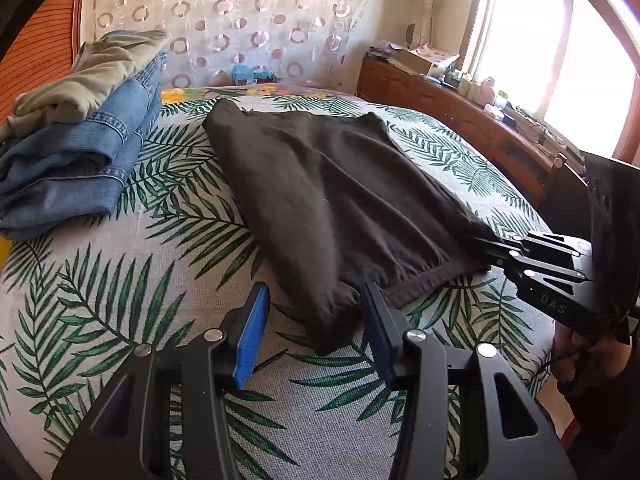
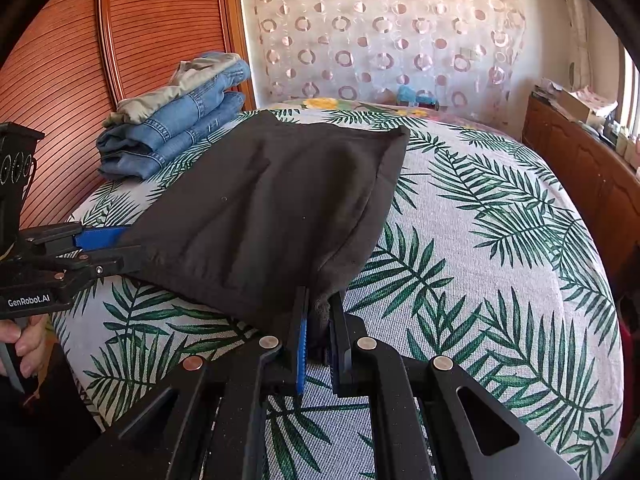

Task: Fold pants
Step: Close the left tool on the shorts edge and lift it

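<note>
The dark brown pants [image 1: 336,200] lie folded on the leaf-print bed, also seen in the right wrist view [image 2: 264,208]. My left gripper [image 1: 312,312] is open, its blue pads either side of the pants' near corner, which lies between the jaws; it shows at the left in the right wrist view [image 2: 120,248]. My right gripper [image 2: 318,320] is shut on the other near corner of the pants, and it shows at the right in the left wrist view [image 1: 496,256] pinching the hem.
A stack of folded jeans and khaki pants [image 1: 76,144] sits at the bed's far left, by the wooden headboard [image 2: 60,60]. A wooden dresser [image 1: 460,120] with clutter runs under the window at right. The leaf-print bedspread [image 2: 500,260] stretches to the right.
</note>
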Action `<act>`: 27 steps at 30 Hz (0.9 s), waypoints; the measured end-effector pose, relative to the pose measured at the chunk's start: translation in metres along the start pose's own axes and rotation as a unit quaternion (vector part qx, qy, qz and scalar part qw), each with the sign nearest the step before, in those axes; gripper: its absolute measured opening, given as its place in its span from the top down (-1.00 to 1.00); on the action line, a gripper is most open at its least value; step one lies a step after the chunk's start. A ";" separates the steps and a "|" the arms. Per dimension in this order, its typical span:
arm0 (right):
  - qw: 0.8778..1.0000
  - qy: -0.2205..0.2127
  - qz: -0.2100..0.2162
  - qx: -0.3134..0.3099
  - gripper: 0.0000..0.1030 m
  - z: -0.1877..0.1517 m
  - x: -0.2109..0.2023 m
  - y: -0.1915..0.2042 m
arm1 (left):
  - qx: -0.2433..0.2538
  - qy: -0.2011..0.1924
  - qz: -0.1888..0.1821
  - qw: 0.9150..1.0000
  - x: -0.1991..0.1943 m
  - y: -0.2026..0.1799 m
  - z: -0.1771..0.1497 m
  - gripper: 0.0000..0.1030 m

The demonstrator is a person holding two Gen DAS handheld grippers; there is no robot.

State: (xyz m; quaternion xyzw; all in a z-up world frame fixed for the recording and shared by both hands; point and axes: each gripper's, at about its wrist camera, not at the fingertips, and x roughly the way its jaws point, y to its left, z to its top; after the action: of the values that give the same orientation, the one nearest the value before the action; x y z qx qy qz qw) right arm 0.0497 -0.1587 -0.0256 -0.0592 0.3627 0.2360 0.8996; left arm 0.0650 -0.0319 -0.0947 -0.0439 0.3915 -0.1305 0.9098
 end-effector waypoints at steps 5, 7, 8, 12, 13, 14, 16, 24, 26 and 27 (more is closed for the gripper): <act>1.000 0.000 0.000 0.000 0.87 0.000 0.000 0.000 | -0.011 0.003 -0.025 1.000 0.000 0.001 -0.003 0.39; 1.000 0.000 0.000 0.000 0.87 0.000 0.000 0.000 | -0.009 0.002 -0.025 1.000 0.000 -0.001 -0.004 0.44; 1.000 0.000 0.000 0.000 0.87 0.000 0.000 0.000 | -0.008 0.001 -0.029 1.000 0.000 -0.002 -0.004 0.53; 1.000 0.000 0.003 0.005 0.87 0.000 0.000 -0.002 | -0.003 -0.009 -0.037 0.999 -0.006 -0.003 -0.001 0.74; 1.000 0.001 0.008 0.010 0.86 0.001 0.000 -0.003 | -0.005 -0.016 -0.042 0.999 -0.010 -0.002 0.001 0.75; 1.000 0.002 0.010 0.010 0.86 0.002 0.000 -0.003 | -0.006 -0.021 -0.044 0.999 -0.012 -0.002 0.003 0.75; 1.000 0.001 0.014 0.004 0.86 0.004 -0.001 -0.003 | -0.007 -0.033 -0.048 0.998 -0.021 -0.001 0.008 0.76; 0.998 -0.033 0.048 0.017 0.86 0.013 -0.039 -0.008 | -0.004 -0.074 -0.076 0.994 -0.062 -0.007 0.020 0.76; 0.998 -0.042 0.046 0.014 0.86 0.013 -0.051 -0.006 | 0.004 -0.088 -0.078 0.993 -0.074 -0.011 0.022 0.76; 0.998 -0.046 0.047 0.012 0.86 0.011 -0.059 -0.004 | 0.007 -0.092 -0.078 0.993 -0.078 -0.013 0.023 0.76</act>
State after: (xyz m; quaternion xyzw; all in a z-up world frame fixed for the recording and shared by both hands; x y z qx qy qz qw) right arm 0.0216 -0.1817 0.0226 -0.0200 0.3258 0.2761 0.9040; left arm 0.0278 -0.0237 -0.0221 -0.0799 0.3003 -0.1989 0.9294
